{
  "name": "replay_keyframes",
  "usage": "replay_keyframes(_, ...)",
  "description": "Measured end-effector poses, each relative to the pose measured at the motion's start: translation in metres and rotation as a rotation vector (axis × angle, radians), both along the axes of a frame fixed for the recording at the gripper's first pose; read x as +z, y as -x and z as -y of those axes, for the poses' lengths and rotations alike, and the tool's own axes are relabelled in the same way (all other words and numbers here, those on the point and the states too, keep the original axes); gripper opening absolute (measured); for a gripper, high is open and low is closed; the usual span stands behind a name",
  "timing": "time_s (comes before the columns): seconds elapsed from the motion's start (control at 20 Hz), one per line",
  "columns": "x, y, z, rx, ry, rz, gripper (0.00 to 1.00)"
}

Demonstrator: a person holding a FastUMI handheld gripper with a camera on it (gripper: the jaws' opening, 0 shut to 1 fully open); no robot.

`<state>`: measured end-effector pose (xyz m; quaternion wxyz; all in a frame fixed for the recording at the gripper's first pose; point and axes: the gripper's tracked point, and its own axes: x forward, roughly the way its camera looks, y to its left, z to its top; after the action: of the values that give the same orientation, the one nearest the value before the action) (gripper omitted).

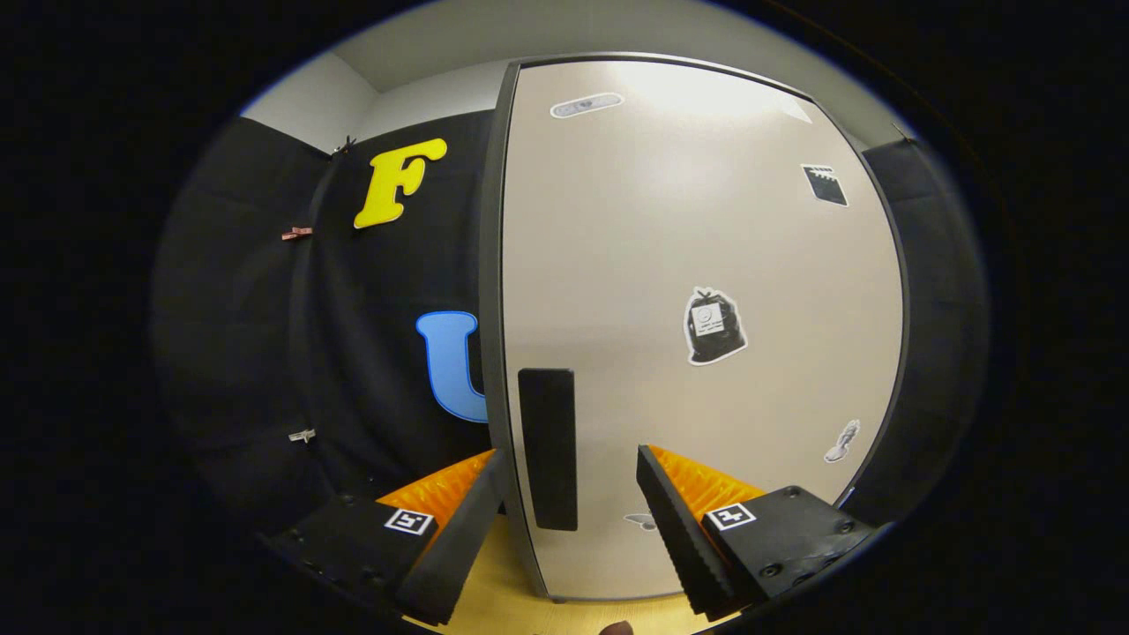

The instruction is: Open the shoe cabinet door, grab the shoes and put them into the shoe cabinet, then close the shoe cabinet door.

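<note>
The shoe cabinet door (pixel 697 265) stands straight ahead, a tall beige panel with a dark frame and several small stickers on it. Its handle (pixel 547 448) is a dark upright bar near the door's left edge, low down. My gripper (pixel 569 507) is open, its two fingers spread to either side of the handle's lower part, not touching it as far as I can tell. The left fingertip (pixel 472 520) lies just left of the door's edge, the right fingertip (pixel 670 520) in front of the door panel. The door looks closed.
Black cloth (pixel 353 353) of the booth wall hangs to the left of the cabinet and also to its right. A wooden surface (pixel 503 600) shows below the door's bottom edge, between my fingers.
</note>
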<state>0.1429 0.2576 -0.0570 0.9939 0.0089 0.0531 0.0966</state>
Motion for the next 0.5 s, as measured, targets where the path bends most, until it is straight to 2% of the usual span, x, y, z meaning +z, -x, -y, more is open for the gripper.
replay_keyframes(0.05,-0.003,-0.005,-0.003,-0.005,0.008,-0.004,0.96)
replay_keyframes(0.1,-0.005,-0.010,-0.004,-0.015,0.012,-0.007,0.91)
replay_keyframes(0.15,-0.008,-0.014,-0.004,-0.030,0.016,-0.011,0.81)
replay_keyframes(0.2,-0.010,-0.019,-0.004,-0.050,0.015,-0.018,0.75)
replay_keyframes(0.25,-0.010,-0.023,-0.001,-0.076,0.010,-0.025,0.66)
replay_keyframes(0.35,-0.009,-0.024,-0.001,-0.117,-0.021,-0.030,0.54)
replay_keyframes(0.45,-0.010,-0.027,-0.002,-0.149,-0.005,-0.030,0.51)
replay_keyframes(0.5,-0.011,-0.025,-0.003,-0.161,0.010,-0.026,0.38)
